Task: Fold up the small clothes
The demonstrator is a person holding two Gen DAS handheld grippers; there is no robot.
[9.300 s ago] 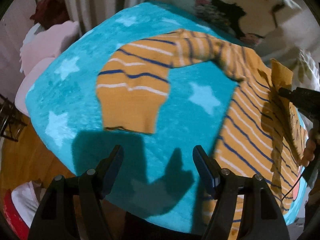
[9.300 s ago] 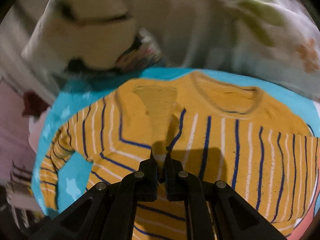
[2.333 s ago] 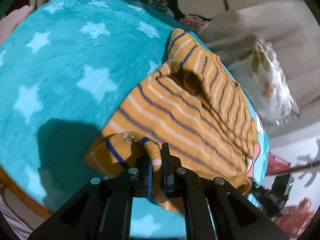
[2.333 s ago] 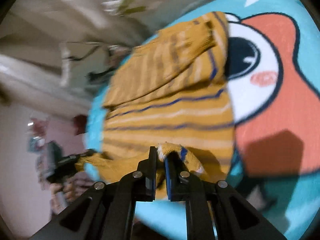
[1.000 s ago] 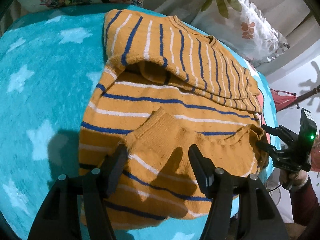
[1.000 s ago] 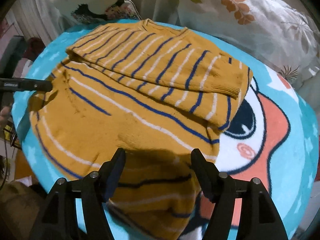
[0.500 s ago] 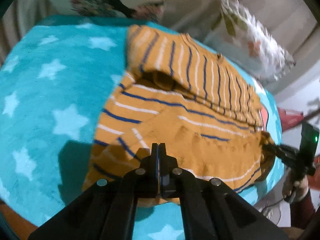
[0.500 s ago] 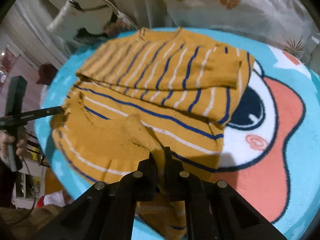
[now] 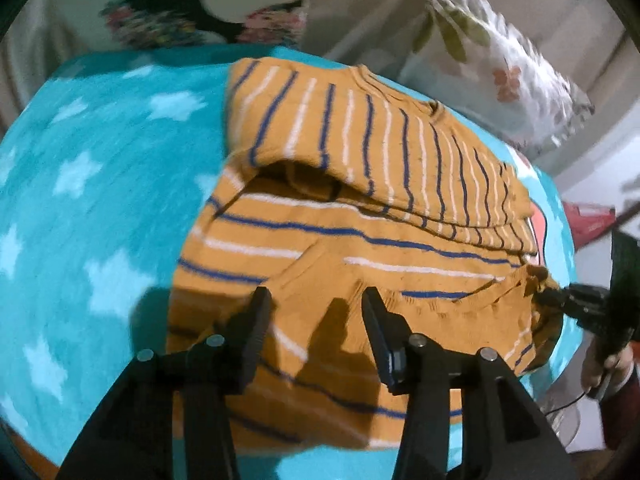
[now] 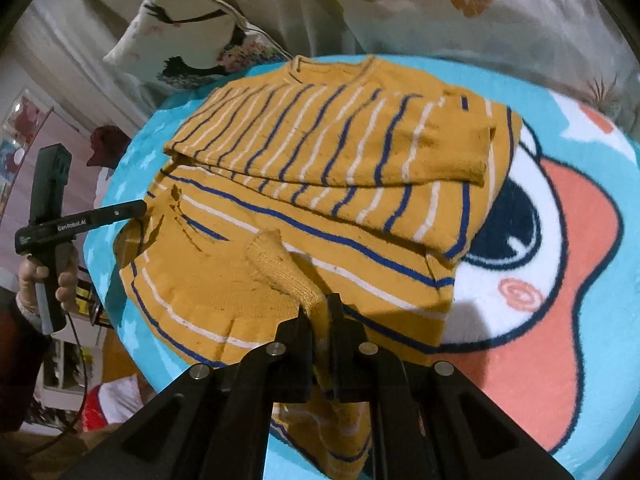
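On the blanket [image 10: 592,264], a fluffy turquoise fleece with pale stars and a cartoon face in coral, white and navy, I see the sweater [image 9: 360,184]: a mustard knit with thin blue and white stripes, partly folded, its upper half with the ribbed neckline doubled over the lower half. From my right wrist view, the right tool [image 10: 320,320] is pinched tight on a raised ridge of plain ribbed knit at the near edge, the fabric pulled up into a narrow peak between the black fingers. From my left wrist view, the left tool [image 9: 316,308] is spread wide above the near part of the sweater, gripping nothing, its shadow falling on the knit. The right wrist view shows the left tool's tip at the sweater's left edge, where the cloth puckers; I cannot tell whether it touches. Behind the blanket lie a bird-print pillow [image 10: 188,36] and leaf-print bedding [image 9: 500,80], both smooth cotton.
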